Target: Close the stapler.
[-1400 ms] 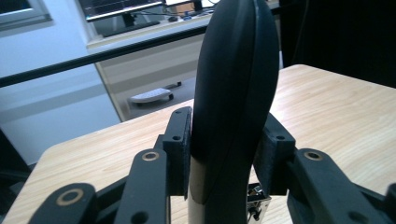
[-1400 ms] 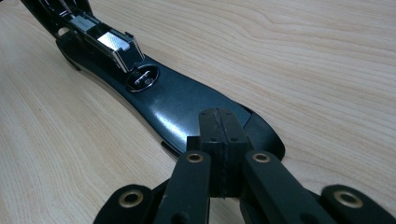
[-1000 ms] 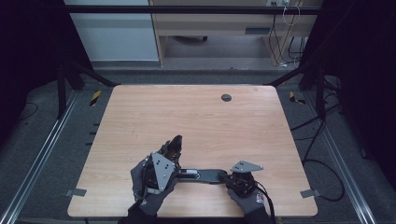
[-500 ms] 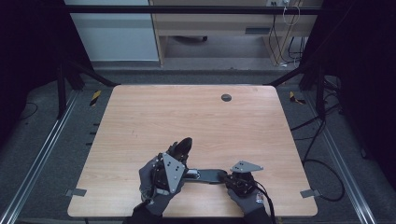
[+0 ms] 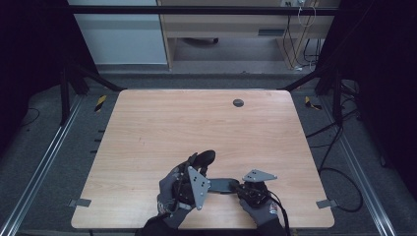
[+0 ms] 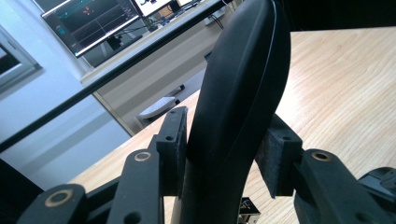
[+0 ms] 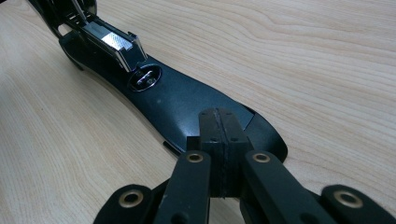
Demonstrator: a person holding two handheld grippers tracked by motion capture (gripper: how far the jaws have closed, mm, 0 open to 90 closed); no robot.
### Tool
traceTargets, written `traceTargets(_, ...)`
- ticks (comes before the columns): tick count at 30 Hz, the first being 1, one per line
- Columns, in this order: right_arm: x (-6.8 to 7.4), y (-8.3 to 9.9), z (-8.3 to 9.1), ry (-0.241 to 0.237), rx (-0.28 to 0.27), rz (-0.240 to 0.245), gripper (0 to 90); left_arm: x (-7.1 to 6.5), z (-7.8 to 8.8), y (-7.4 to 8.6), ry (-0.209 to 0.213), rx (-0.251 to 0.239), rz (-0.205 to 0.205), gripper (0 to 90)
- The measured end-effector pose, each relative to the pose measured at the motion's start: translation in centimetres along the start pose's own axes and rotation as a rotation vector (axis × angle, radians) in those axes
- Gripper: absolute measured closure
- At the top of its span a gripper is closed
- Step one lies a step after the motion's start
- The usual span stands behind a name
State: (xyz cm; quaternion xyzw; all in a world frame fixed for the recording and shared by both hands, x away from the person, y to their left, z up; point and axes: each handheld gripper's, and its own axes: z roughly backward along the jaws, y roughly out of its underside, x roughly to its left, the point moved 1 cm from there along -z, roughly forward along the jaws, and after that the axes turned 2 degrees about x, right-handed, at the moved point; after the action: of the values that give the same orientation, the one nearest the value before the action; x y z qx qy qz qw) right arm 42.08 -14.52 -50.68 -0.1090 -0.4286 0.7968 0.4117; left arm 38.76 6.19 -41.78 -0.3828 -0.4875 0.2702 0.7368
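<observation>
Room: dark surroundings, grey floor (image 5: 59,162), a pale cabinet (image 5: 118,37) and a wooden desk (image 5: 221,24) beyond the far edge; cables (image 5: 339,142) trail down the right side.
Frame: black struts and metal rails (image 5: 39,167) flank the counter on both sides.
Counter (image 5: 196,123): light wood grain, rounded corners, mostly bare; a small dark round grommet (image 5: 238,103) sits near its far edge.
Stapler (image 5: 221,186): black, opened out; its base lies flat on the counter near the front edge, between the two hands, and its top arm is raised up and away.
Left gripper (image 6: 224,154): in a gloved hand (image 5: 172,189), pads pinching the stapler's raised black arm from both sides; a grey plate rides on top.
Right gripper (image 7: 219,135): jaws pressed together, tips resting on the rear end of the stapler base.
Metal part (image 7: 114,42): the shiny staple channel stands up at the far end of the base.
</observation>
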Motion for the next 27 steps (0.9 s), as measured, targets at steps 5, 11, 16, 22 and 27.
traceTargets(5,0.0,0.0,0.0,-0.001,-0.001,0.002,90.0,-0.6,-0.3,0.0,0.008,0.006,-0.028,56.1)
traceTargets(11,0.0,0.0,0.0,-0.003,-0.001,0.001,90.0,-1.6,-0.7,0.1,0.021,0.015,-0.073,55.0)
traceTargets(16,0.0,0.0,0.0,-0.003,-0.006,0.003,90.0,-2.4,-1.1,0.2,0.028,0.023,-0.112,54.2)
traceTargets(22,-0.1,0.1,0.0,-0.007,-0.005,-0.001,90.0,-3.1,-1.4,0.3,0.039,0.037,-0.151,53.4)
traceTargets(27,-0.1,0.1,0.0,-0.008,-0.006,-0.002,90.0,-3.8,-1.7,0.5,0.045,0.047,-0.192,52.8)
